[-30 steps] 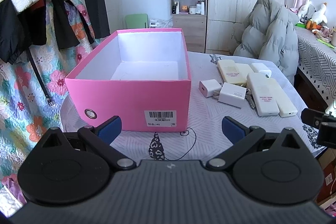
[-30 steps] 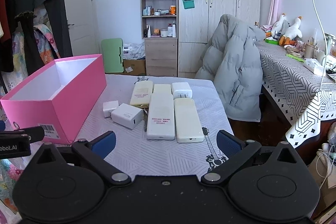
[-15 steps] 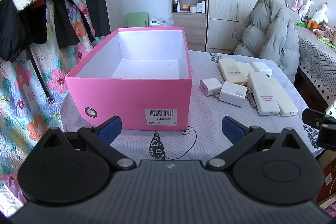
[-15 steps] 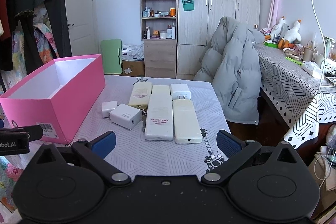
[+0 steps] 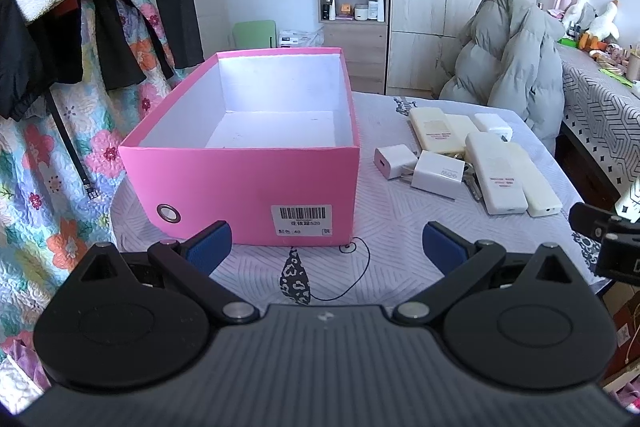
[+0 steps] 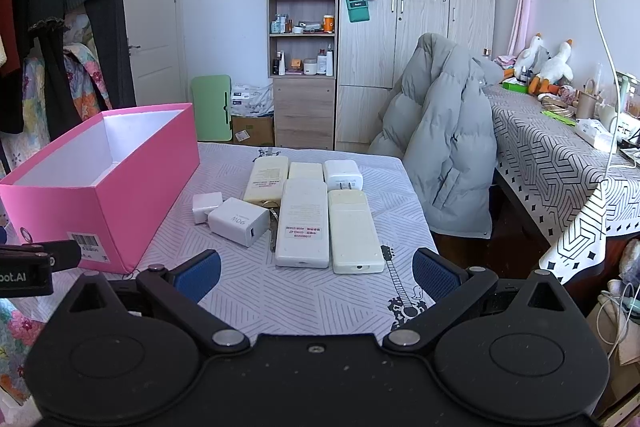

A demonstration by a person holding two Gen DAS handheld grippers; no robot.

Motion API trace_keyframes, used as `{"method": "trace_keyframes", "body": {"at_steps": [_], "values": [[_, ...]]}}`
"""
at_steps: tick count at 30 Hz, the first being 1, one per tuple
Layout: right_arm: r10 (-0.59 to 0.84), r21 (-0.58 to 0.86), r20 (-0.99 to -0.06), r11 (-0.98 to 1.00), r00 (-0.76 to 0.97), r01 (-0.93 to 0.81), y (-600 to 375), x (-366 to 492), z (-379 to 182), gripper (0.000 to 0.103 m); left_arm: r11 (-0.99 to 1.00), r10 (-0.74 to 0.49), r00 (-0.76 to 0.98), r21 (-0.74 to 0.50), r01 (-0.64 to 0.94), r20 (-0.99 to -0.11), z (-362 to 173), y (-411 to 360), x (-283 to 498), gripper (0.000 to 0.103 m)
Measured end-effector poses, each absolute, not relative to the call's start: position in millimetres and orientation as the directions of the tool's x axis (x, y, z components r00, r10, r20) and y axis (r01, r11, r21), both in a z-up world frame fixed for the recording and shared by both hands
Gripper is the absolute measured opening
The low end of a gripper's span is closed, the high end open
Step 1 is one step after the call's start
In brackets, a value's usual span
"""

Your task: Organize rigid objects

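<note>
An empty pink box (image 5: 248, 187) (image 6: 100, 195) with a white inside stands on the left of the table. To its right lies a cluster of white and cream power banks (image 6: 302, 223) (image 5: 496, 175) and white chargers (image 6: 238, 221) (image 5: 438, 173). My left gripper (image 5: 326, 245) hangs open just in front of the box's near wall, holding nothing. Open too and empty, my right gripper (image 6: 316, 273) sits above the table just short of the two long power banks. Each gripper's edge shows in the other's view.
The table (image 6: 280, 303) wears a white patterned cloth. A chair with a grey puffy jacket (image 6: 440, 155) stands at its far right. Clothes hang at the left (image 5: 60, 27); a second table (image 6: 560, 163) with clutter is at the right. Shelves and wardrobes stand behind.
Both views have crept slightly closer to the table and a little higher. Nothing on the table has moved; both grippers stay open.
</note>
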State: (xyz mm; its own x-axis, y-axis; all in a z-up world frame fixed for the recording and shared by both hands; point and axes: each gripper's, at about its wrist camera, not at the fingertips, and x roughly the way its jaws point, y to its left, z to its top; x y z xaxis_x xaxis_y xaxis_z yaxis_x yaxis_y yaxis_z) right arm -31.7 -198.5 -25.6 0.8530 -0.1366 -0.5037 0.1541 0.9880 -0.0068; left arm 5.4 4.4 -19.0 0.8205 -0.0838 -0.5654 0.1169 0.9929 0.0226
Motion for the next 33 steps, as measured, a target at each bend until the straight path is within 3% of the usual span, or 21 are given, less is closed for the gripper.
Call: {"method": "trace_keyframes", "body": {"at_steps": [33], "values": [[-0.108,-0.018,-0.509,0.993,0.854,0.115,-193.2,-30.4,-28.5,0.103,0.988,-0.118,0.781,0.01,0.157,-0.614,-21.3,4.9,9.6,0.101]]}}
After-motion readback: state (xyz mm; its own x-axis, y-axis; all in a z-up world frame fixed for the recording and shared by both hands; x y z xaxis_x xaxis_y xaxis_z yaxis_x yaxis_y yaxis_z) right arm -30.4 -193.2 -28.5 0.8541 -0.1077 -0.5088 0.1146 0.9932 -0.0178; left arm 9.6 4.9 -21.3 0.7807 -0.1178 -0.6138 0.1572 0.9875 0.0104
